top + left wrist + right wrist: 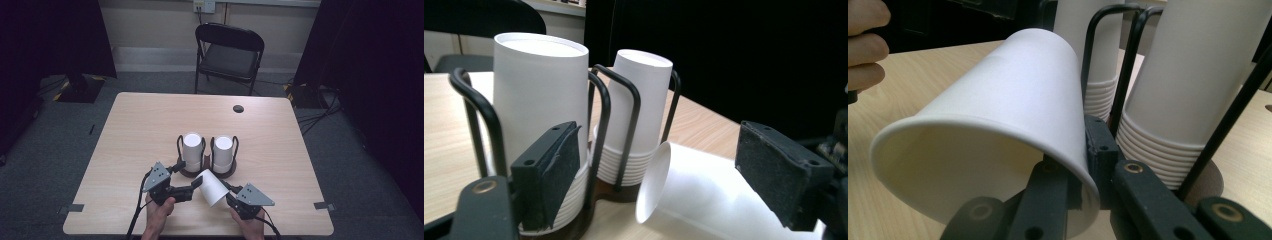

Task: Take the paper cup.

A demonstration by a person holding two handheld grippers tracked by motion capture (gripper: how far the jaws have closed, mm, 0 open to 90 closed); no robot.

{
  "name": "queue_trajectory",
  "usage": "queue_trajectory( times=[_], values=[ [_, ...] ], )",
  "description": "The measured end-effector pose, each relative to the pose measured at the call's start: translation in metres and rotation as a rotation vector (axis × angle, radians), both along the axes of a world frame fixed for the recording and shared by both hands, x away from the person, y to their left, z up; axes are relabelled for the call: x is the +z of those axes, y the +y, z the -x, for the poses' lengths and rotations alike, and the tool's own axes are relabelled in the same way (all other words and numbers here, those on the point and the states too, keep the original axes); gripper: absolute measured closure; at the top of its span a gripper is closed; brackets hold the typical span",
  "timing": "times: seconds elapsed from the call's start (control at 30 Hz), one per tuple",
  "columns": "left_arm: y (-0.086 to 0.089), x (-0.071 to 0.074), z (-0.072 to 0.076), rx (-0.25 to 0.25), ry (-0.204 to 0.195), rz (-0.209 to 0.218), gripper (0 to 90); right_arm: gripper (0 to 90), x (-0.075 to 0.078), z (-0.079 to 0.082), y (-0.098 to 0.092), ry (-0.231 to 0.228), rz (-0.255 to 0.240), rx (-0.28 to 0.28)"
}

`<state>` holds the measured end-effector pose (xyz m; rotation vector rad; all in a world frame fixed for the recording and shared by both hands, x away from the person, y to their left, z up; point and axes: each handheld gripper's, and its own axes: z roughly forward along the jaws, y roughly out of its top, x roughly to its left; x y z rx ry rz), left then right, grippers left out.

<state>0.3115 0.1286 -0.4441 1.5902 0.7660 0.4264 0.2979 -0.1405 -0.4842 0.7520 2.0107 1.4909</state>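
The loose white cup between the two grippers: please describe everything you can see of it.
The loose white cup looks like plain paper, tapered, with a rolled rim. It is tilted on its side in front of the two stacks of cups. The right gripper pinches its rim wall, one jaw inside, one outside. The left gripper stands open around it, pads apart from it.

The tilted white paper cup (998, 100) looks matt and smooth. The light wood-grain tabletop (140, 125) has a dull sheen. The black wire cup holders (624, 95) look like glossy metal; the tongs' pads (551, 170) are rough, matt black.
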Motion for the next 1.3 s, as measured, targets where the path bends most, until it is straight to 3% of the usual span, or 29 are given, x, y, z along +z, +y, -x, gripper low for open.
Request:
queue_trajectory(
  times=[0.03, 0.1, 0.17, 0.43, 0.67, 0.77, 1.07, 1.13, 1.3],
  values=[
    [0.0, 0.0, 0.0, 0.0, 0.0, 0.0, 17.6, 87.2, 0.0, 0.0, 0.0, 0.0, 0.0, 0.0],
    [0.0, 0.0, 0.002, -0.006, -0.029, -0.055, 17.5, 87.2, 0.001, -0.001, -0.001, 0.015, 0.012, 0.005],
    [0.0, -0.001, 0.003, -0.007, -0.035, -0.082, 17.5, 87.2, 0.002, -0.003, -0.002, 0.035, 0.031, 0.01],
    [0.001, -0.008, 0.003, -0.032, -0.061, -0.105, 15.9, 87.2, 0.008, -0.008, -0.006, 0.097, 0.073, 0.021],
    [-0.001, -0.011, 0.007, -0.059, -0.115, -0.169, 17.3, 87.5, 0.016, -0.012, -0.009, 0.149, 0.104, 0.051],
    [-0.002, -0.01, 0.007, -0.083, -0.119, -0.171, 19.2, 87.5, 0.019, -0.014, -0.009, 0.169, 0.128, 0.063],
    [-0.008, -0.014, 0.01, -0.13, -0.122, -0.234, 16.1, 87.5, 0.028, -0.02, -0.012, 0.225, 0.159, 0.105],
    [-0.009, -0.015, 0.011, -0.131, -0.128, -0.243, 18.4, 87.5, 0.03, -0.021, -0.01, 0.264, 0.191, 0.123],
    [-0.013, -0.015, 0.014, -0.17, -0.133, -0.259, 17.7, 87.4, 0.033, -0.023, -0.009, 0.319, 0.202, 0.13]
  ],
)
